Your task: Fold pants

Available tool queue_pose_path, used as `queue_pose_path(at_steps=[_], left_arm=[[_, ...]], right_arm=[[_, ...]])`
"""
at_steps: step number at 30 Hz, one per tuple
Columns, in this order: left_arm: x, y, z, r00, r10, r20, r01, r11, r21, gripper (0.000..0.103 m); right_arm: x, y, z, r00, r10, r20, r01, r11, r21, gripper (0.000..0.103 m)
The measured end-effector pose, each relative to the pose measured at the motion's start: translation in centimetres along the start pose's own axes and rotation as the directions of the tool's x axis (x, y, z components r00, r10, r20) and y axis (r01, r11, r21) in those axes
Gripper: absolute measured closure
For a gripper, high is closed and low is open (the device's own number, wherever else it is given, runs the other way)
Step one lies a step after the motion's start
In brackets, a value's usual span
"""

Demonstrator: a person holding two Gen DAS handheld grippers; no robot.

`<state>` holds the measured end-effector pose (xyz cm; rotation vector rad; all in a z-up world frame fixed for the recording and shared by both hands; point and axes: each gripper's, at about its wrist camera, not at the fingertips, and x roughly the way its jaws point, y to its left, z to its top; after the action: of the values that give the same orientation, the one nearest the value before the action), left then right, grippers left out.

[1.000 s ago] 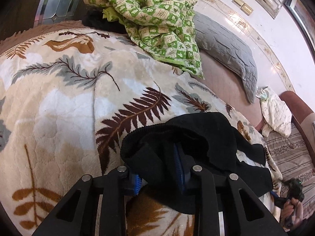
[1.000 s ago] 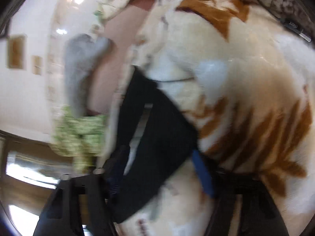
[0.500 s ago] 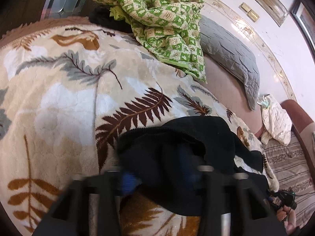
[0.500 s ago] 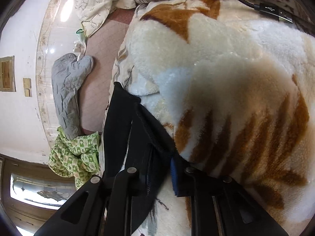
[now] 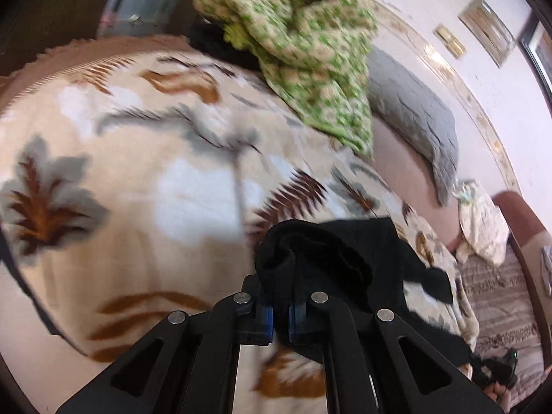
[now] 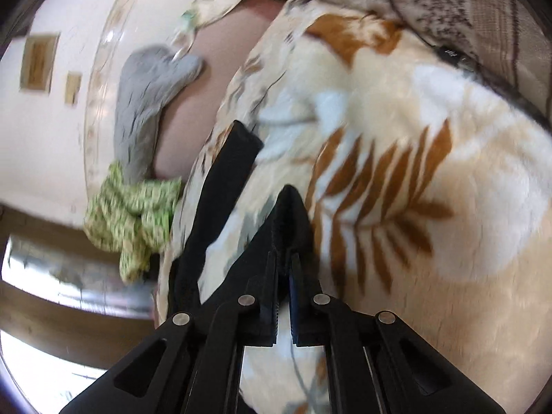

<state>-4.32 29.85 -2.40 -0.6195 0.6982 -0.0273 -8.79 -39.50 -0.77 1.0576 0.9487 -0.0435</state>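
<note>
While both tongs are staying closed, left gripper point(image 5: 280, 314) pinching bunched edge of the black pants point(image 5: 348, 258), right gripper point(image 6: 283, 276) pinching another fold, pants lying near the edge of the leaf-patterned blanket point(image 5: 138, 179), green quilt point(image 5: 310, 69) resting farther back.

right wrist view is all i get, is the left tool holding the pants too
Observer: Yes. In the left wrist view the left tool is shut on a bunched edge of the black pants.
Operator: what's past that bunch
Observer: A green patterned quilt is heaped at the far side of the leaf-print blanket, well apart from the pants.
Operator: anything on its right side
Observer: A cream pillow lies off the blanket's right edge, and a hand with a dark device shows at the lower right.
</note>
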Motion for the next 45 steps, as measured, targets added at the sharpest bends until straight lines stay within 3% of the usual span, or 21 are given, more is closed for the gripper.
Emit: queue_pose_path(at_steps=[4, 6, 8, 11, 14, 15, 17, 19, 21, 22, 25, 28, 32, 34, 36, 37, 38, 39, 40, 42, 45], left_arm=[[-0.8, 2.4, -0.1, 0.997, 0.068, 0.022, -0.067, 0.997, -0.041, 0.098], [-0.2, 3.7, -0.5, 0.997, 0.080, -0.018, -0.081, 0.993, -0.088, 0.094], [-0.6, 4.0, -0.5, 0.996, 0.093, -0.011, -0.093, 0.991, -0.091, 0.087], [-2.9, 4.0, 0.3, 0.984, 0.163, 0.072, -0.158, 0.985, -0.066, 0.077], [-6.6, 2.6, 0.7, 0.954, 0.231, 0.193, -0.225, 0.973, -0.054, 0.077], [-7.6, 1.8, 0.5, 0.948, 0.221, 0.230, -0.219, 0.975, -0.031, 0.076], [-8.7, -1.5, -0.3, 0.965, 0.095, 0.246, -0.118, 0.990, 0.081, 0.075], [-7.5, -5.5, -1.4, 0.987, -0.101, 0.128, 0.073, 0.976, 0.207, 0.068], [-4.3, -9.3, -3.3, 0.963, -0.249, -0.101, 0.267, 0.929, 0.256, 0.066], [-3.0, -10.4, -4.3, 0.949, -0.266, -0.171, 0.303, 0.918, 0.256, 0.066], [1.8, -13.0, -7.2, 0.907, -0.239, -0.348, 0.335, 0.908, 0.250, 0.071], [4.9, -12.5, -8.9, 0.873, -0.210, -0.440, 0.305, 0.939, 0.157, 0.075], [7.0, -11.4, -7.8, 0.853, -0.224, -0.471, 0.293, 0.953, 0.077, 0.079], [8.0, -11.3, -5.8, 0.870, -0.218, -0.443, 0.268, 0.962, 0.053, 0.087], [8.1, -11.1, -2.3, 0.933, -0.181, -0.312, 0.218, 0.972, 0.086, 0.090], [7.6, -10.8, 1.0, 0.973, -0.180, -0.146, 0.197, 0.974, 0.109, 0.090], [6.9, -10.3, 3.2, 0.993, -0.117, 0.001, 0.115, 0.984, 0.134, 0.089], [6.4, -9.7, 4.6, 0.995, -0.032, 0.093, 0.022, 0.993, 0.116, 0.086], [6.2, -8.3, 6.4, 0.990, 0.046, 0.132, -0.048, 0.999, 0.016, 0.085], [6.2, -6.7, 7.4, 0.996, -0.006, 0.091, 0.016, 0.993, -0.117, 0.079], [5.4, -7.3, 6.7, 0.997, -0.020, 0.073, 0.026, 0.996, -0.087, 0.070]], right_arm=[[2.2, 0.9, -1.0, 0.989, -0.042, -0.144, 0.031, 0.997, -0.076, 0.099], [2.2, 0.8, -0.9, 0.975, -0.196, -0.102, 0.184, 0.977, -0.110, 0.095], [1.0, 1.4, -0.6, 0.968, -0.250, -0.016, 0.246, 0.960, -0.135, 0.093], [-1.2, 4.1, -0.6, 0.971, -0.192, 0.145, 0.221, 0.951, -0.217, 0.088], [-0.1, 6.3, -1.3, 0.992, -0.074, 0.103, 0.102, 0.951, -0.292, 0.085], [0.6, 6.9, -1.7, 0.996, -0.044, 0.073, 0.064, 0.949, -0.308, 0.084], [2.2, 8.4, -2.5, 0.999, -0.025, 0.024, 0.032, 0.938, -0.346, 0.076], [3.6, 9.6, -3.3, 0.999, -0.031, -0.015, 0.023, 0.925, -0.380, 0.072], [5.2, 10.1, -4.0, 0.997, -0.047, -0.059, 0.021, 0.920, -0.390, 0.069], [5.8, 10.3, -4.2, 0.995, -0.059, -0.081, 0.023, 0.919, -0.394, 0.069], [7.4, 10.6, -5.5, 0.984, -0.111, -0.141, 0.041, 0.905, -0.423, 0.069], [8.2, 11.0, -6.4, 0.978, -0.133, -0.159, 0.047, 0.888, -0.457, 0.062], [8.2, 11.0, -6.3, 0.981, -0.122, -0.152, 0.041, 0.892, -0.450, 0.057], [8.3, 10.9, -5.9, 0.983, -0.110, -0.146, 0.037, 0.900, -0.434, 0.057], [8.3, 10.8, -5.7, 0.986, -0.099, -0.137, 0.032, 0.907, -0.420, 0.057], [8.3, 10.9, -5.5, 0.987, -0.093, -0.131, 0.031, 0.909, -0.415, 0.057], [8.4, 11.1, -5.4, 0.989, -0.085, -0.125, 0.027, 0.911, -0.412, 0.057], [8.4, 11.3, -5.0, 0.992, -0.067, -0.109, 0.017, 0.915, -0.403, 0.057], [8.2, 11.3, -4.7, 0.994, -0.052, -0.092, 0.012, 0.921, -0.389, 0.057], [7.9, 11.0, -3.5, 0.999, 0.013, -0.047, -0.028, 0.945, -0.326, 0.050], [7.9, 10.0, -1.4, 0.995, 0.096, 0.016, -0.090, 0.971, -0.220, 0.044]])
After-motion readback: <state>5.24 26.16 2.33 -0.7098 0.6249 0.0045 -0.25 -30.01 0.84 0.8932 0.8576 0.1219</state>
